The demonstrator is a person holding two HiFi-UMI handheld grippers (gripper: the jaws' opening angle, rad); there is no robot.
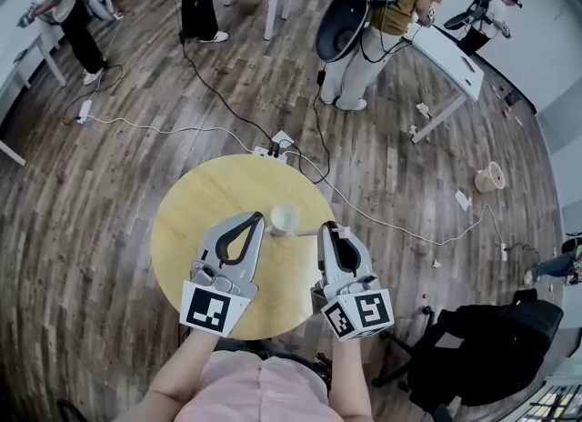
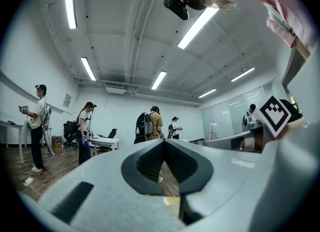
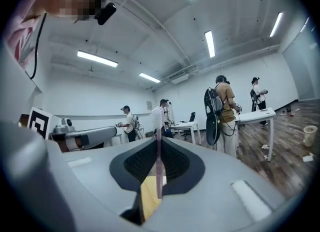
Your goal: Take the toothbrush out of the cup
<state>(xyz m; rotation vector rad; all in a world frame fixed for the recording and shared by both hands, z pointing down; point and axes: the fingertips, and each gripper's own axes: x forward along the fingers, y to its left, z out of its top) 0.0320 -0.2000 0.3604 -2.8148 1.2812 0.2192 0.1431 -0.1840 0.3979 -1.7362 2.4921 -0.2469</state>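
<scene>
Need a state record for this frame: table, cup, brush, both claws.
table: round, yellow
cup: white, upright on table
left claw: shut, empty, next to cup
right claw: shut on toothbrush
toothbrush: pink handle, white bristles; points toward cup in head view
clear of cup: cannot tell

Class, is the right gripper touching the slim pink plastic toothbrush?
Touching: the right gripper view shows the right gripper shut on the slim pink plastic toothbrush, clamping its handle.
</scene>
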